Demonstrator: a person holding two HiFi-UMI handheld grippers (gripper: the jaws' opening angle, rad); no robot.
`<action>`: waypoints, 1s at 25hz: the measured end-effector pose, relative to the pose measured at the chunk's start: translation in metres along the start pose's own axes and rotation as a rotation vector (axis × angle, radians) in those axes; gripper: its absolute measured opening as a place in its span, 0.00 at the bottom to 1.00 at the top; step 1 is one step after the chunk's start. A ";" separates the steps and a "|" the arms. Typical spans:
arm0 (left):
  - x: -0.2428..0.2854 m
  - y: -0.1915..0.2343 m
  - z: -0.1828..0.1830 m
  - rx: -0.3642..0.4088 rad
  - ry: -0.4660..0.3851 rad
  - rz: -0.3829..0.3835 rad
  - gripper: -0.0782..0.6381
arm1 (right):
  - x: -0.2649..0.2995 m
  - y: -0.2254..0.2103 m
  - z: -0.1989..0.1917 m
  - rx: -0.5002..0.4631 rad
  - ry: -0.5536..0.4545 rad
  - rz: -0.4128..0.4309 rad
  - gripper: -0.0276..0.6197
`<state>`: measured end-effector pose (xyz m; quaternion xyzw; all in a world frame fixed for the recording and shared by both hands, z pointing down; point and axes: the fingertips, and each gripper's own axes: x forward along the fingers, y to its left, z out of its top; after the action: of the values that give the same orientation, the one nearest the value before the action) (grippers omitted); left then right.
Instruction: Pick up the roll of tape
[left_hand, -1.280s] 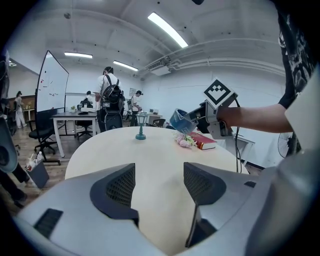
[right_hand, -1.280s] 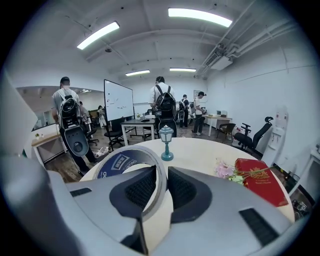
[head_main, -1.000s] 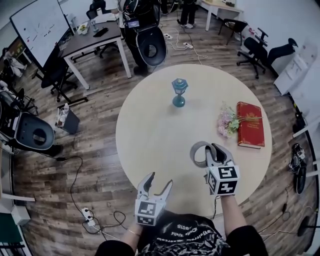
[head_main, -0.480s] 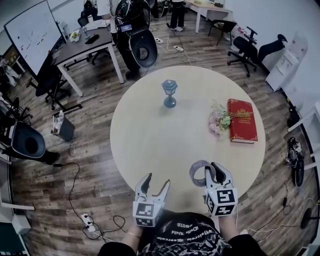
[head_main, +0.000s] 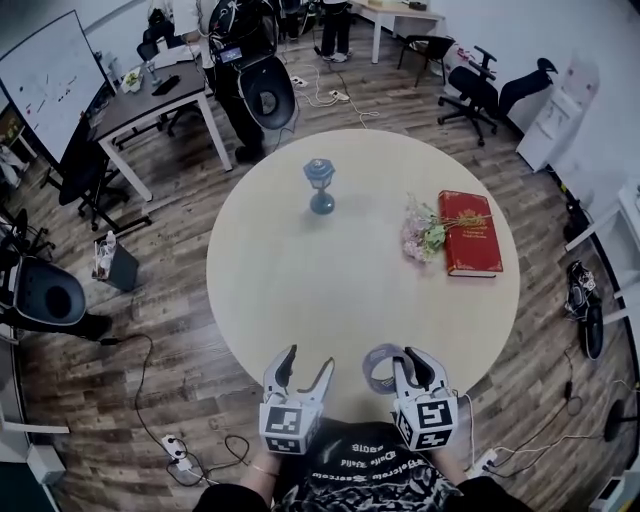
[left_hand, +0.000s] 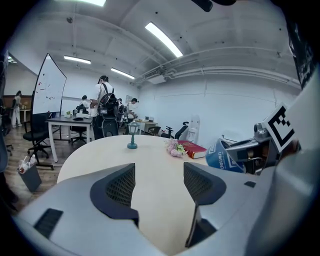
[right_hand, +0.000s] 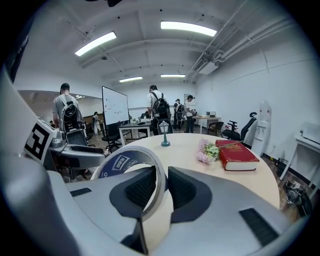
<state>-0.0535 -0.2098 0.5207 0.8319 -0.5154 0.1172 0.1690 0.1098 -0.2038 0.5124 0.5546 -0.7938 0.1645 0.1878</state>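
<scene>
Clamping one wall of the roll of tape (head_main: 378, 362), the right gripper (head_main: 408, 358) holds it on edge at lower centre, just right of the empty, spread-jawed left gripper (head_main: 303, 362).

The head camera looked steeply down from above the near rim of the round counter (head_main: 300, 280), taking in its whole top, with the left tongs (head_main: 307, 357) and right tongs (head_main: 405, 358) low in frame. Each tongs camera rode close behind its own tongs and faced almost level across the counter toward its far side, the left one also catching the right tongs and the roll of tape (left_hand: 220, 156) at its right edge. All three views shared the lantern (head_main: 320, 188), flowers (head_main: 420, 232) and red book (head_main: 470, 232) on the far half.
</scene>
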 end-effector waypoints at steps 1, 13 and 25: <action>0.001 -0.001 0.001 -0.001 0.000 -0.006 0.55 | 0.001 0.001 0.001 -0.004 -0.002 0.003 0.17; 0.004 -0.015 0.001 0.005 0.009 -0.093 0.30 | 0.008 0.017 0.013 -0.044 -0.027 0.038 0.17; 0.008 -0.026 0.005 0.002 0.000 -0.157 0.14 | 0.012 0.016 0.010 -0.054 -0.018 0.059 0.15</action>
<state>-0.0270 -0.2076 0.5144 0.8700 -0.4484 0.1040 0.1767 0.0895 -0.2131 0.5085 0.5272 -0.8156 0.1435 0.1905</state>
